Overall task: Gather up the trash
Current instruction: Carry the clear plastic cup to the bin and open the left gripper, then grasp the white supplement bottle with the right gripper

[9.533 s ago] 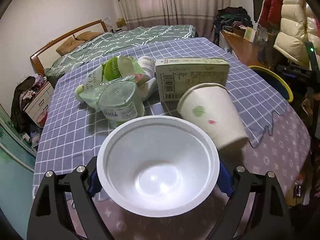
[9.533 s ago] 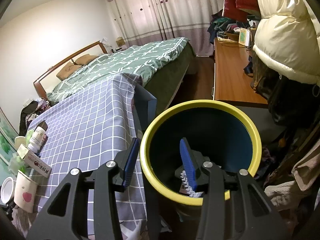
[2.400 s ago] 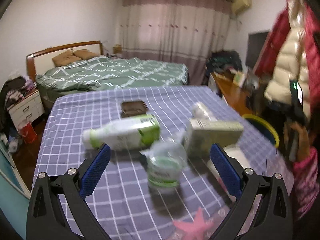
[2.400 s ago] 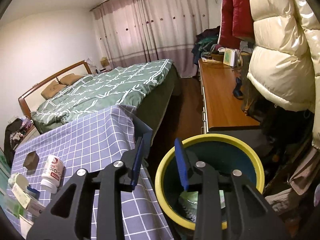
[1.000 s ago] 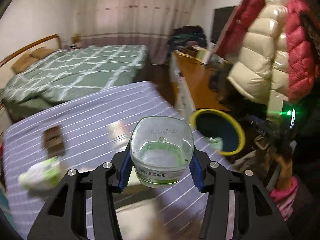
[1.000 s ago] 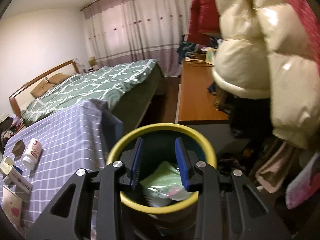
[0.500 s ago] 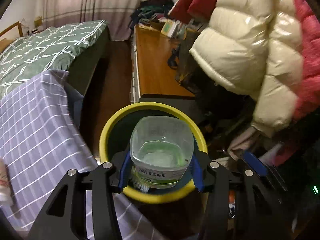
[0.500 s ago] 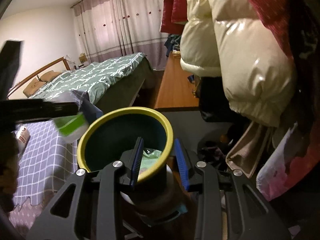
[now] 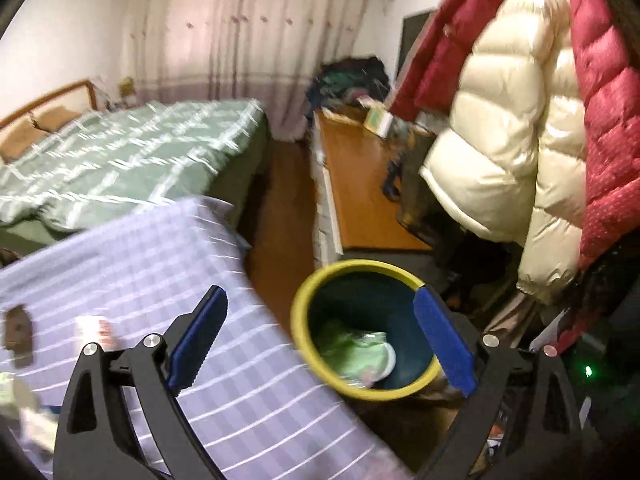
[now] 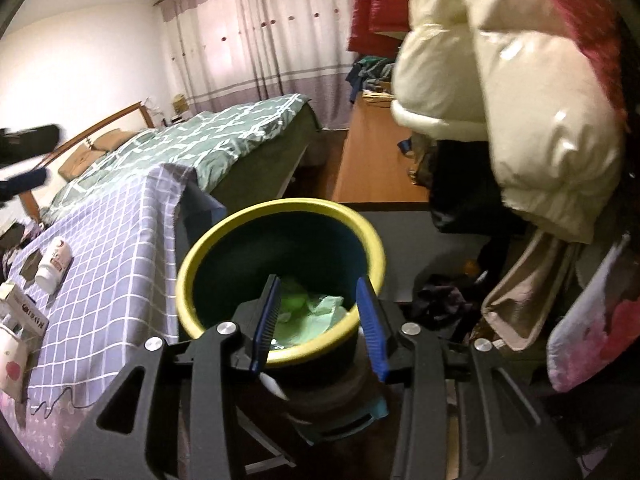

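The yellow-rimmed dark bin [image 9: 400, 389] stands on the floor by the table's corner, with green and white trash [image 9: 354, 354] inside. My left gripper [image 9: 320, 340] hovers over the table edge beside it. Its jaws are opening wide with nothing between them. My right gripper [image 10: 319, 326] hangs just above the near rim of the bin [image 10: 224, 240]. Its jaws are opening too; the rim shows between the pads, but they do not press on it. On the table lie a white bottle [image 10: 54, 266], a box [image 10: 24, 312] and a paper cup [image 10: 10, 364].
The table wears a purple checked cloth [image 9: 132, 264]. A green bed [image 9: 120, 160] lies behind it and a wooden desk [image 9: 360, 192] runs along the right. Puffy coats [image 9: 520, 140] hang over the bin's right side. Clothes lie on the floor [image 10: 440, 300].
The left gripper let go of the clear plastic cup over the bin, opened wide and swung back toward the table. The right gripper's jaws spread a little and it sank toward the bin.
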`<act>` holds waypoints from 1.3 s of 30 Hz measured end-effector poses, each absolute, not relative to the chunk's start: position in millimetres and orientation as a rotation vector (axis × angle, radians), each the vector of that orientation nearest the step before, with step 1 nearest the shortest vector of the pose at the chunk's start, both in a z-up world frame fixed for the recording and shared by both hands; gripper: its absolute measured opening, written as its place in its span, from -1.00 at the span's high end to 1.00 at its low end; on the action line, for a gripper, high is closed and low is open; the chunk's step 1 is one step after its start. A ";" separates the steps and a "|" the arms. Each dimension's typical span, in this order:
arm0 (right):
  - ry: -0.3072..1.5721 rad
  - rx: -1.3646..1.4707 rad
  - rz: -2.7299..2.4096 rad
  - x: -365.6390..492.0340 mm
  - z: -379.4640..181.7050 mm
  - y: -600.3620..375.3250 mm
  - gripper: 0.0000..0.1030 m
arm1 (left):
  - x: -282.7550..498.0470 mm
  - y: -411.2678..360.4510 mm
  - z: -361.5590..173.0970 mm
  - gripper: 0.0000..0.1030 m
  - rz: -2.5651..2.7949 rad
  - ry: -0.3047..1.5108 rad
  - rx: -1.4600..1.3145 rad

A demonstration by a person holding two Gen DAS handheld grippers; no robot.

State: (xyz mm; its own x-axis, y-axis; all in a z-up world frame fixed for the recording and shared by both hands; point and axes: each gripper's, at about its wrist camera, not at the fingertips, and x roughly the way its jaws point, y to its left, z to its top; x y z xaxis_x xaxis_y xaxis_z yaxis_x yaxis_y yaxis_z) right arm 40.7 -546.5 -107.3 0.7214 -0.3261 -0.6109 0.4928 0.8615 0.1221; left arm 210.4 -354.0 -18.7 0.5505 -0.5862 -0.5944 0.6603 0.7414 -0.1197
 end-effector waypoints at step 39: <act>0.951 0.146 0.174 303.4 -75.6 -292.7 0.24 | 262.0 53.2 -73.4 -0.90 0.035 0.474 -0.111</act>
